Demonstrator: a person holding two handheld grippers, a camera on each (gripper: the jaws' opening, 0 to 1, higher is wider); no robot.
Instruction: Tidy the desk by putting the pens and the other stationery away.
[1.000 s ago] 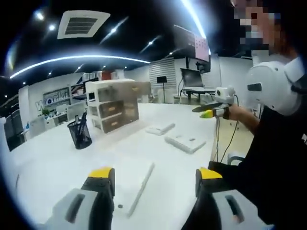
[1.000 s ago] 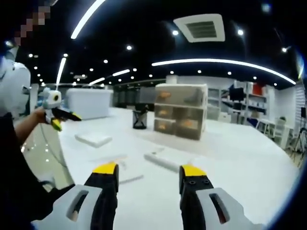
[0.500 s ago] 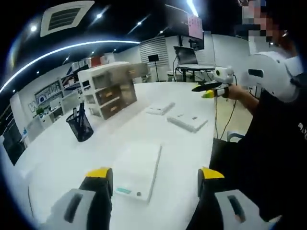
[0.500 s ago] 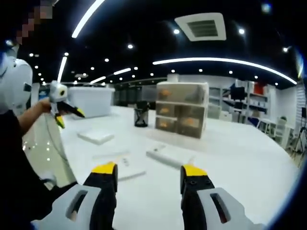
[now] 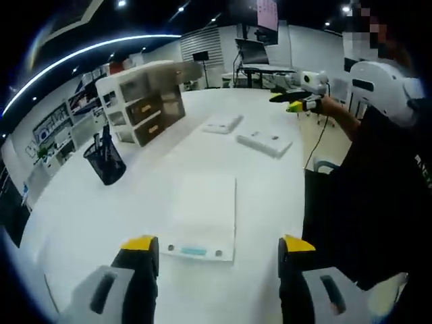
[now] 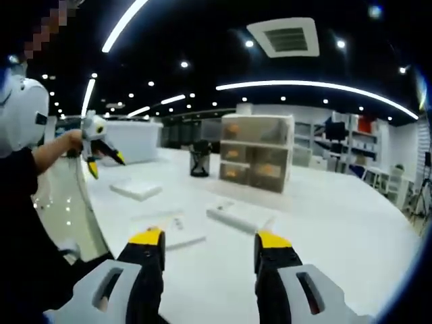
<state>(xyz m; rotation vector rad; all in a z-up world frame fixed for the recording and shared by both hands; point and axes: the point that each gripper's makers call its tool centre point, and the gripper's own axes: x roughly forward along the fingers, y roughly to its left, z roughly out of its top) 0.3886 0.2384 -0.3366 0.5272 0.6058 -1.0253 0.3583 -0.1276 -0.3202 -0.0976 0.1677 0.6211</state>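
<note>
Your left claw (image 5: 214,251) hung over the near edge of the white table (image 5: 81,223), jaws spread, nothing between them. Just past its tips lay a flat white pad (image 5: 202,214) with a teal label at its near end, well clear of the table edge on your side. Open white surface ran on all sides of the pad.

Your right claw (image 6: 210,244) also stood with jaws apart and empty, above the table's near edge. In the left gripper view you held it out (image 5: 291,101) over the far right edge of the table, its jaws parted as far as one can tell at that size.

Further in, two white flat boxes lay apart from each other: one long box (image 5: 264,143) nearer your side, a smaller one (image 5: 222,123) beyond it. A black mesh pen cup (image 5: 104,160) with pens in it stood toward the left edge. Behind it, a translucent drawer unit (image 5: 143,101) sat near the far edge, orange contents showing through its drawers in the right gripper view (image 6: 256,158).

The room was a dim office with ceiling light strips, shelving along the walls, and a glossy floor.
</note>
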